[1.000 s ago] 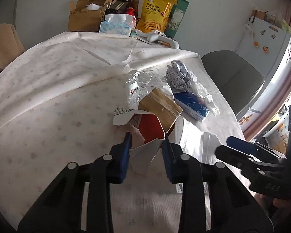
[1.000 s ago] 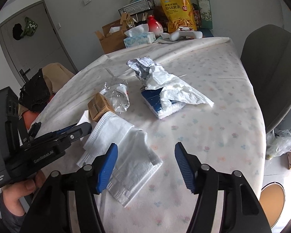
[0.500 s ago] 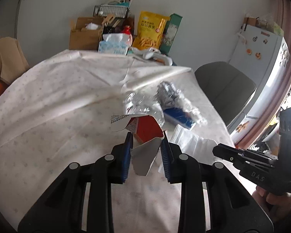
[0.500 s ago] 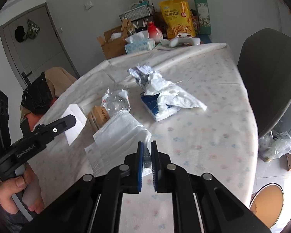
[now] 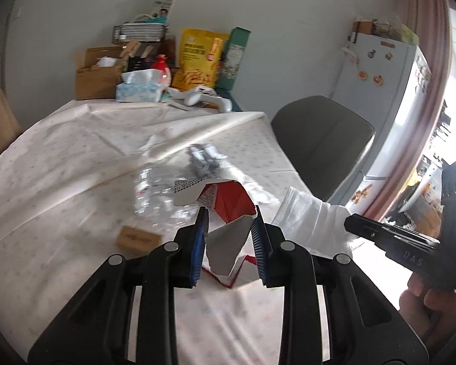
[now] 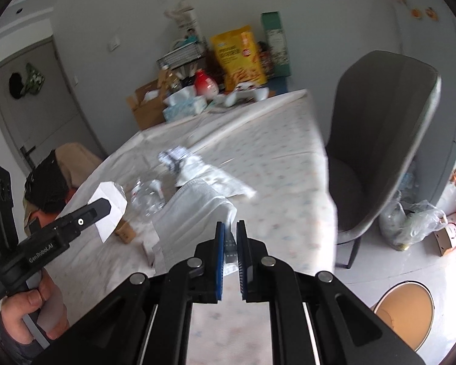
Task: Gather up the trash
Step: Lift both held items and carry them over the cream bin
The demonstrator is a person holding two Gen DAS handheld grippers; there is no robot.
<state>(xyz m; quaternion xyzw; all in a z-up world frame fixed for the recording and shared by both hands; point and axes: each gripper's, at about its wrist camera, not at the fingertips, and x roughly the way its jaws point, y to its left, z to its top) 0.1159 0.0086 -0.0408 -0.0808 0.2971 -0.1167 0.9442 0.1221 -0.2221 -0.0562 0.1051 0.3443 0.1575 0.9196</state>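
We now have trash in both grippers: a second ago our right gripper [image 6: 230, 254] stood wide over the white face mask [image 6: 194, 210], and it has since clamped onto the mask's near edge and begun lifting it off the table [image 6: 282, 200], so most of the mask drapes ahead of and left of the pads. Our left gripper [image 5: 229, 238] stays clenched on the torn red-and-white carton [image 5: 228, 213], which has come up with it and sticks out past the fingertips. That means two pieces are secured and, as we judge it, ready to be carried to a bin.

Left behind beyond the left fingers are the crinkled clear plastic [image 5: 158, 188] and the crumpled printed wrapper [image 5: 203, 158]; a small brown cardboard box [image 5: 138, 238] lies just left of the left finger. These blur in the left view. Farther off sit a tissue box [image 5: 138, 89] and a yellow snack bag [image 5: 202, 59], probably not trash. To the right of the right fingers stands a grey chair [image 6: 380, 140], close to the table edge, with a round bin [image 6: 404, 310] on the floor below right; the chair could crowd the way there
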